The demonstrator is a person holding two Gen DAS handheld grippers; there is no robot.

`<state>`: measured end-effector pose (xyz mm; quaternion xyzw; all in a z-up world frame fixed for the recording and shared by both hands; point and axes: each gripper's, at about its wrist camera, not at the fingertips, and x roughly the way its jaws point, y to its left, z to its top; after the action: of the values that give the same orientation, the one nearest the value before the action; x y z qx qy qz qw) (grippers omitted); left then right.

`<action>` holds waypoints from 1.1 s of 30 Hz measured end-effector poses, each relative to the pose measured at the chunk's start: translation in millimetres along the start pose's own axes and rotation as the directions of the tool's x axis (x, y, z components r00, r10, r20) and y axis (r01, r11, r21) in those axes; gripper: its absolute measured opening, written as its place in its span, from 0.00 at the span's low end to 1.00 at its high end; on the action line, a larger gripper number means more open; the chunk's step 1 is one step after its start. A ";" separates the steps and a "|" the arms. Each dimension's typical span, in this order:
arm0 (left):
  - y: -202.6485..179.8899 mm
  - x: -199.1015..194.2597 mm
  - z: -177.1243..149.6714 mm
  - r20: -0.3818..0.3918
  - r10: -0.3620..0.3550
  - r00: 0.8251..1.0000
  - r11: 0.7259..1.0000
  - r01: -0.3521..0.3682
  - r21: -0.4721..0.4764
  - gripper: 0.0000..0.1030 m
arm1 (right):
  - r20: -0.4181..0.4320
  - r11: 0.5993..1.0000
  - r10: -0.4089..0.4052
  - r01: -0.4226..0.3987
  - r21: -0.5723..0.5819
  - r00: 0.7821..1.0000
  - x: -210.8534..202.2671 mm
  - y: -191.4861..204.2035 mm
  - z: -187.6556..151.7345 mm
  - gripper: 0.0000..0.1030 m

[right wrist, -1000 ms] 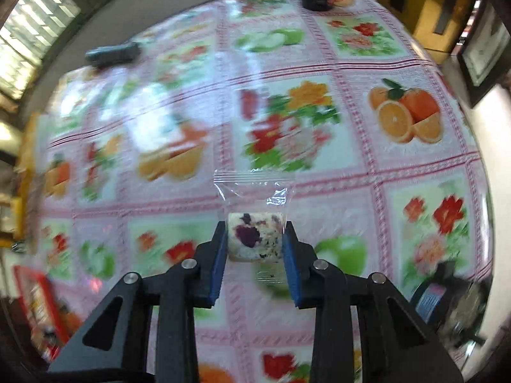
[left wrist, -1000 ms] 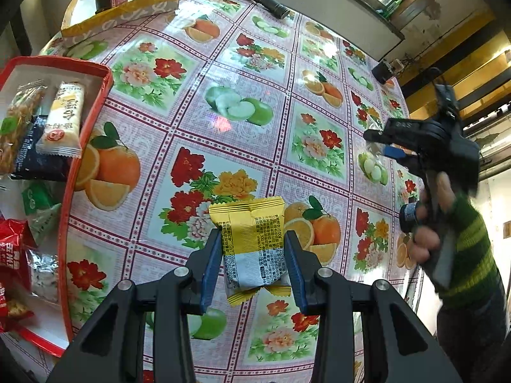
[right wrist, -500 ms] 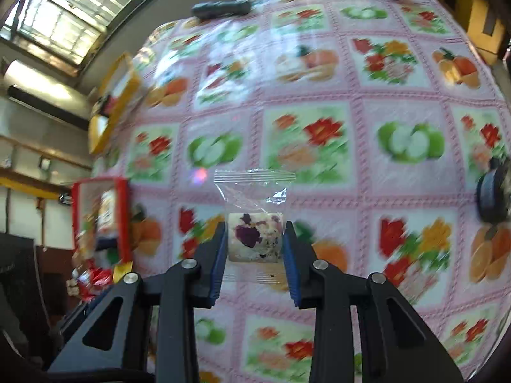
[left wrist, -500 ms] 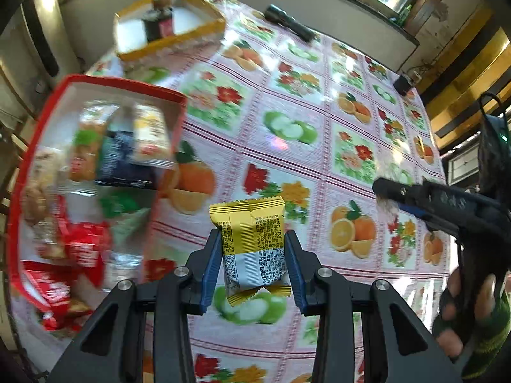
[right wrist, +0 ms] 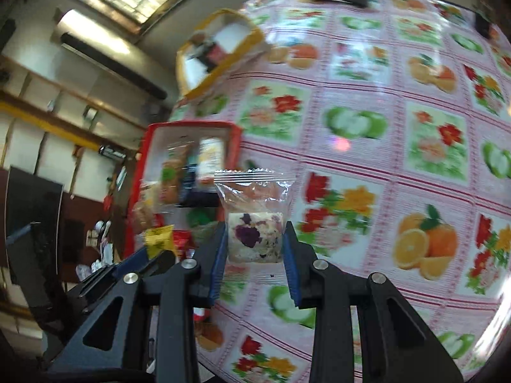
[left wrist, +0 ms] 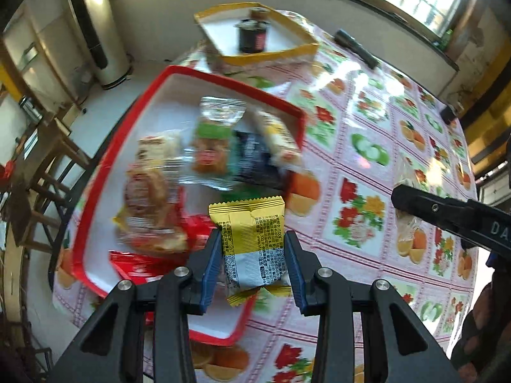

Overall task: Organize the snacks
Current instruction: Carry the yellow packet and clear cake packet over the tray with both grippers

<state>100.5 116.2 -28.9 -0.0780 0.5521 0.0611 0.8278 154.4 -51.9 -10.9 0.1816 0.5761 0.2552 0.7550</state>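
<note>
My left gripper (left wrist: 253,252) is shut on a yellow and white snack packet (left wrist: 252,242), held above the near right part of the red tray (left wrist: 95,198). The tray holds several wrapped snacks (left wrist: 210,140). My right gripper (right wrist: 255,242) is shut on a clear packet with a white and purple nougat square (right wrist: 255,236), held over the tablecloth just right of the red tray (right wrist: 236,134). The right gripper (left wrist: 447,215) also shows at the right edge of the left wrist view, and the left gripper with the yellow packet (right wrist: 158,242) at the lower left of the right wrist view.
A yellow-rimmed tray (left wrist: 271,54) with a dark jar (left wrist: 252,35) stands beyond the red tray. A black torch (left wrist: 356,48) lies near the far table edge. The fruit and flower tablecloth (right wrist: 383,166) spreads to the right. Wooden chairs (left wrist: 41,185) stand past the left edge.
Both grippers have travelled left toward the red tray with their packets held. The tray has come from the left edge to the middle of the left wrist view.
</note>
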 end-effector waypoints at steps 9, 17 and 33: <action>39.6 -2.8 5.0 0.012 0.049 0.999 0.997 -0.049 -0.057 0.37 | -0.016 0.996 0.044 -0.045 -0.083 0.999 26.2 50.3 14.1 0.34; 57.6 5.4 8.8 0.003 0.074 0.997 0.995 -0.074 -0.074 0.37 | -0.044 0.986 0.065 -0.071 -0.153 0.997 58.0 82.9 31.7 0.34; 68.4 13.4 17.0 0.007 0.083 0.996 0.993 -0.082 -0.087 0.37 | -0.076 0.964 0.059 -0.076 -0.255 0.995 96.2 120.9 58.9 0.34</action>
<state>108.2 186.8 -39.1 -0.0906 0.5471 0.1198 0.8234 209.7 103.7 -1.0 0.0928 0.5567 0.3595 0.7431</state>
